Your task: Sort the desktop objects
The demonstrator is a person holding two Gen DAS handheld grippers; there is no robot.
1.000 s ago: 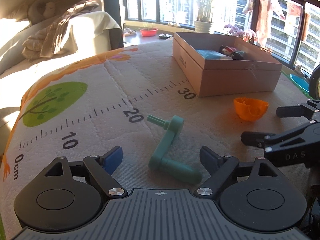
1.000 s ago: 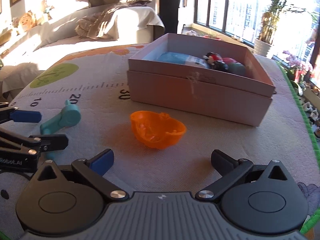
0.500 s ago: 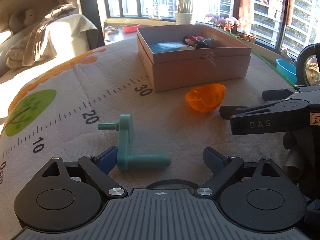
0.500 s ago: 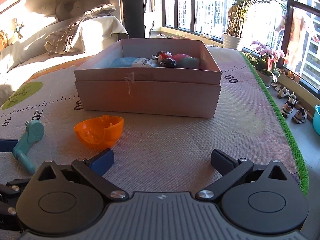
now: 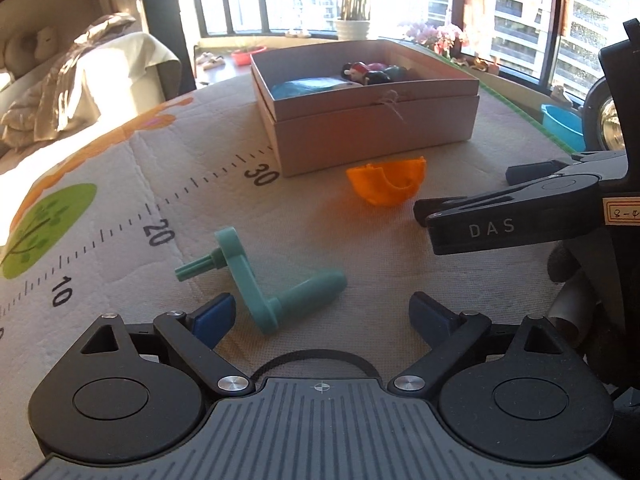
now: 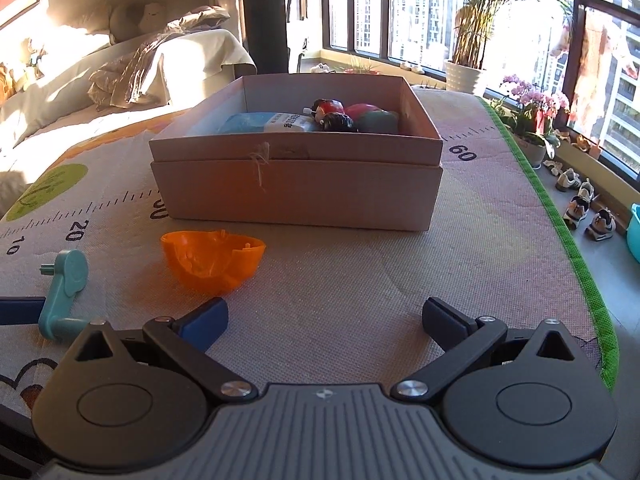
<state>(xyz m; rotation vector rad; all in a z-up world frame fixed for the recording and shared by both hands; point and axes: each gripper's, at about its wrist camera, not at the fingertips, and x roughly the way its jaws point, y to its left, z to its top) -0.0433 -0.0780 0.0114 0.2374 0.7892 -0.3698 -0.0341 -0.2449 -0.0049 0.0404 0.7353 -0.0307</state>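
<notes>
A teal crank handle [image 5: 256,280] lies on the mat between the fingers of my left gripper [image 5: 322,316], which is open; its elbow is close beside the left blue pad [image 5: 212,316]. An orange half-shell [image 5: 388,184] sits further ahead, in front of the pink cardboard box [image 5: 376,136]. In the right wrist view my right gripper [image 6: 326,316] is open with only mat between its fingers, and the orange half-shell [image 6: 212,260] lies just ahead of its left finger. The teal crank [image 6: 64,292] shows at the left. The box [image 6: 296,192] holds a blue packet and small figures.
My right gripper [image 5: 468,188] reaches in from the right of the left wrist view, beside the half-shell. The mat's green edge [image 6: 560,232] runs along the right, with shoes and a blue tub on the floor beyond. A covered sofa [image 6: 120,72] stands at the back left.
Both grippers shifted to the right over the mat. The crank now sits near my left gripper's left pad, and the half-shell has slid from centre to the left in the right wrist view.
</notes>
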